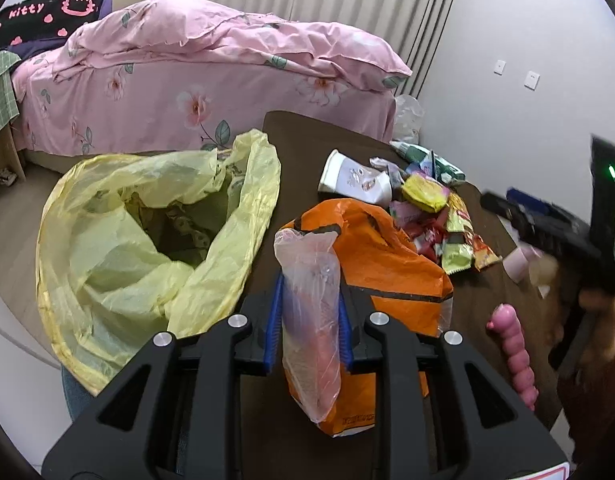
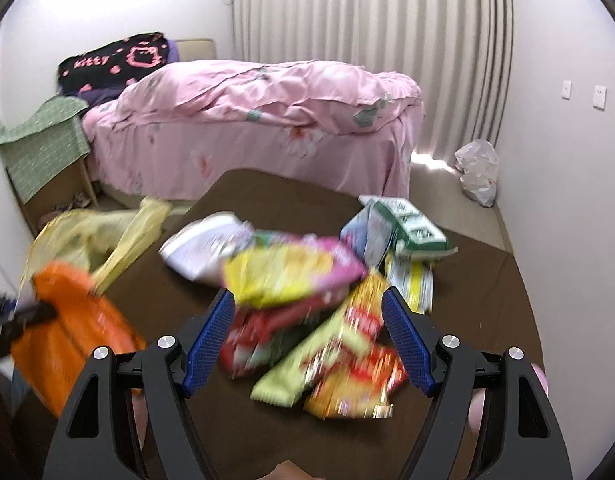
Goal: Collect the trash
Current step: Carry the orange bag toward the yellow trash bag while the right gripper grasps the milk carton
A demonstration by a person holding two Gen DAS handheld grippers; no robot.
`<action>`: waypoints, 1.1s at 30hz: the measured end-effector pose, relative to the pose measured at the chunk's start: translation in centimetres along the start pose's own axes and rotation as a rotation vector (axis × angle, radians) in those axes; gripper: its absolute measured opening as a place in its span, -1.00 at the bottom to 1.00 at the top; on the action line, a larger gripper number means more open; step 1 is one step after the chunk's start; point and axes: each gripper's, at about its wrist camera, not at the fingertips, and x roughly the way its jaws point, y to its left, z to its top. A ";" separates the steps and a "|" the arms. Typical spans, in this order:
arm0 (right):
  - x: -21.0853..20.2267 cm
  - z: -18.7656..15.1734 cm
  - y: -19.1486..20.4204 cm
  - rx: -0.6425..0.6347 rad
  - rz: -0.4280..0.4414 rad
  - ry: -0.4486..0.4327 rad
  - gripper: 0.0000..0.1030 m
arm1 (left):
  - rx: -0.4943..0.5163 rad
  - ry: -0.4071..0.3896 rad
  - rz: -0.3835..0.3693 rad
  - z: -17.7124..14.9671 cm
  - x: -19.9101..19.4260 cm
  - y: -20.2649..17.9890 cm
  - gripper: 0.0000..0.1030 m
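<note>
My left gripper [image 1: 309, 300] is shut on a clear plastic bag [image 1: 309, 320], held above an orange bag [image 1: 387, 264] on the dark brown table [image 1: 307, 132]. A yellow trash bag [image 1: 147, 240] gapes open to the left of it. A pile of snack wrappers [image 1: 439, 220] and a white paper cup [image 1: 353, 182] lie further back. My right gripper [image 2: 307, 320] is open above the blurred wrapper pile [image 2: 307, 320], with nothing between its pads. The orange bag [image 2: 75, 320] shows at its left. The right gripper's body [image 1: 547, 224] shows at the right in the left wrist view.
A bed with a pink floral cover [image 1: 211, 76] stands behind the table. A pink ridged object [image 1: 515, 352] lies at the table's right edge. A white plastic bag [image 2: 477, 170] sits on the floor by the curtain. A green-covered stand [image 2: 43, 148] is at the left.
</note>
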 end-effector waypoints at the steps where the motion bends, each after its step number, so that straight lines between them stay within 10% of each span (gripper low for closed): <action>1: 0.7 0.8 -0.2 -0.009 -0.002 0.005 0.40 | 0.003 -0.005 0.003 0.4 0.3 -0.1 -0.56; 9: 6.9 7.2 -6.6 -0.065 -0.089 0.028 0.40 | 0.031 -0.006 -0.056 2.0 2.2 -0.7 -0.55; 16: 15.9 11.5 -11.8 0.032 0.014 0.206 0.40 | -0.016 0.023 -0.102 3.0 4.4 0.0 -0.55; 30: 24.7 11.1 -13.0 -0.060 0.001 0.493 0.39 | -0.067 0.047 -0.120 3.9 5.7 1.8 -0.54; 33: 24.5 11.1 -12.9 -0.037 0.039 0.494 -0.01 | -0.061 0.049 -0.113 3.7 5.7 1.6 -0.54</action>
